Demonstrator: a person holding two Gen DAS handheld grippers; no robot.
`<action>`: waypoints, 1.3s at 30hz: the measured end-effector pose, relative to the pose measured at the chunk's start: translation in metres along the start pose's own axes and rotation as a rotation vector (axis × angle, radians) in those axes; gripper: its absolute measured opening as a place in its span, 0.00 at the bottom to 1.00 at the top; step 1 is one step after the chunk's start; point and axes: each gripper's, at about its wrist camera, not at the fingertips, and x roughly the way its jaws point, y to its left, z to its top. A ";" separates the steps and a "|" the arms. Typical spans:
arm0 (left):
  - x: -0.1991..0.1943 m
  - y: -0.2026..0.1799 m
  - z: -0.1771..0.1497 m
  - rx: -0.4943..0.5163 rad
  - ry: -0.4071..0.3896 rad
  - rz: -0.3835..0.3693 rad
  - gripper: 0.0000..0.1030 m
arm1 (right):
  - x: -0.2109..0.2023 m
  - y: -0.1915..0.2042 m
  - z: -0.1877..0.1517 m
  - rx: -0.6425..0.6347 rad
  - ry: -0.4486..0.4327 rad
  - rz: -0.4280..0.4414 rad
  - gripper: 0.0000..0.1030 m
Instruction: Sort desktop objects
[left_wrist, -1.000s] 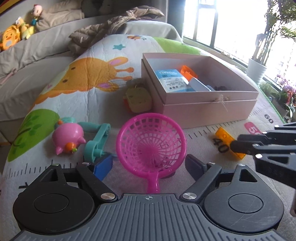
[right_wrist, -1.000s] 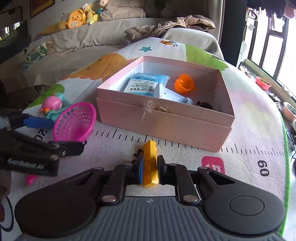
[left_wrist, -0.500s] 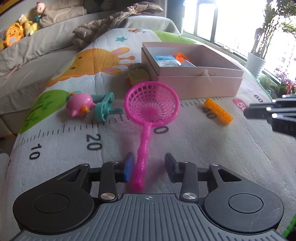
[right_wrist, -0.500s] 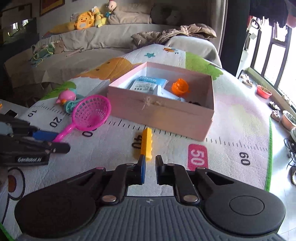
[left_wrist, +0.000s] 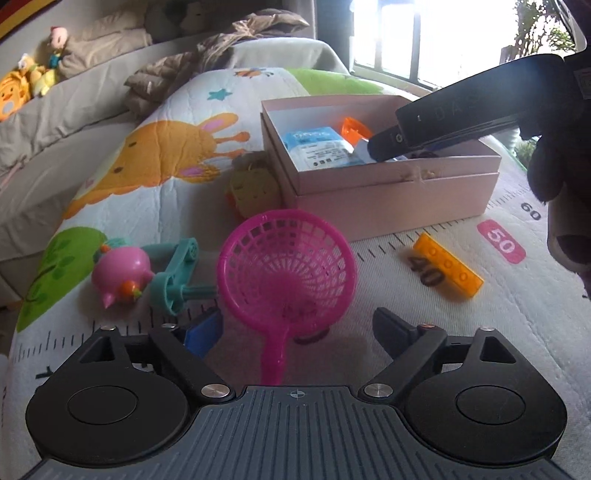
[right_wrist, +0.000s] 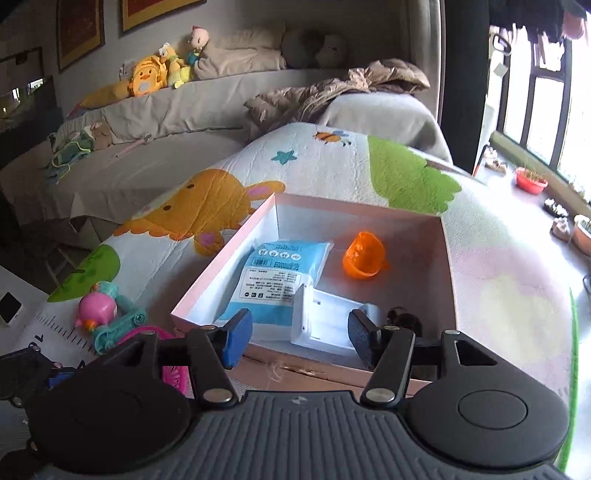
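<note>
Pink plastic scoop net (left_wrist: 286, 266): open lattice basket on a thin straight handle, lying on the printed play mat (left_wrist: 369, 325) just ahead of the left gripper (left_wrist: 295, 328). Judged light and stiff, with some flex in the mesh; hard smooth plastic, so a pad could slip on the round handle. Best hold is probably across the handle, below where it joins the basket; the rim is wider and would likely tip in a pinch.

Long axis runs near to far. Handle end points toward the near edge and passes under the gripper body; basket sits at the far end, its mouth tipped up and toward the camera.

Left gripper's jaws are opening and stand wide on either side of the net; the pads touch nothing.

Outward from the net:
- Left: teal plastic toy part (left_wrist: 173, 280), touching or nearly touching a pink pig-like toy (left_wrist: 122, 273).
- Far, just beyond the basket: a yellow soft toy (left_wrist: 255, 188) against the left wall of the pink cardboard box (left_wrist: 388, 199).
- Right: yellow toy brick (left_wrist: 448, 269) flat on the mat, long axis slanting from far-left to near-right, well clear of the box.

Right gripper (right_wrist: 293, 334) hangs over the near part of the box, jaws opening, nothing between them. Inside the box: blue-and-white packet (right_wrist: 273, 273), orange plastic cup (right_wrist: 364, 260), white plastic piece (right_wrist: 325, 321), and a small dark object (right_wrist: 402, 317) I cannot identify.
</note>
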 end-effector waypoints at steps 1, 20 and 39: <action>0.002 0.002 0.000 -0.010 0.005 -0.007 0.77 | 0.004 -0.002 0.000 0.024 0.009 0.012 0.56; -0.053 0.003 -0.048 0.006 0.059 -0.111 0.29 | -0.040 0.006 -0.032 -0.071 0.052 0.145 0.57; -0.071 -0.008 -0.061 -0.077 0.091 -0.188 0.73 | -0.111 0.009 -0.077 -0.176 -0.064 0.050 0.71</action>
